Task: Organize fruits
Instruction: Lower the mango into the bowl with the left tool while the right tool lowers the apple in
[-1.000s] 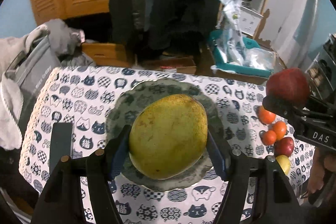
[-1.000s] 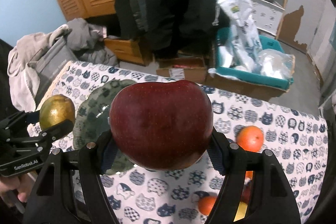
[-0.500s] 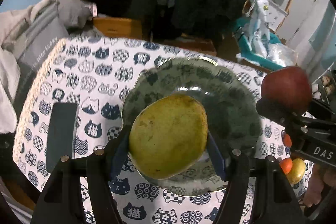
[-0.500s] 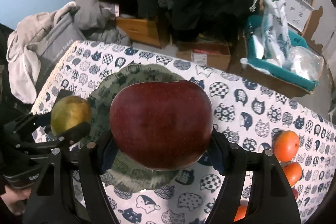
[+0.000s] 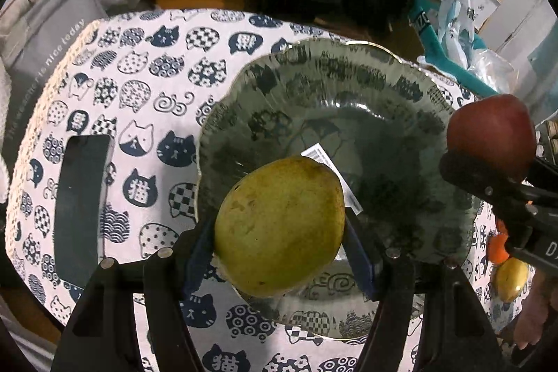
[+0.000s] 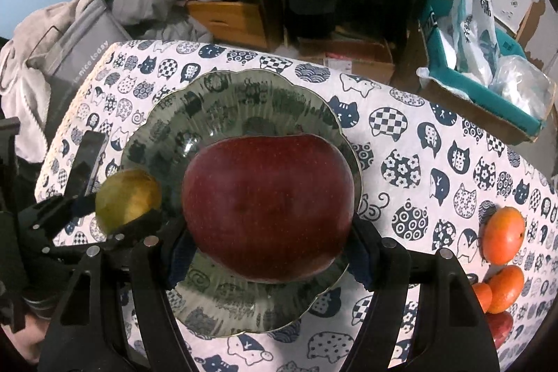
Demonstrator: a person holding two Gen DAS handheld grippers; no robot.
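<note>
In the left wrist view, the left gripper clamps a yellow-green mango between its blue pads, poised above the near edge of the glass plate on the cat-print tablecloth; a dark phone lies just left of the plate. At the right edge of that view the right gripper carries a red apple. In the right wrist view, the right gripper grips the apple over the plate's middle, with loose oranges well off to the right. The step in hand looks like setting both fruits onto the plate; whether either touches the glass is hard to tell. Next, each needs lowering until seated, then a gentle release, kept apart so neither rolls.
</note>
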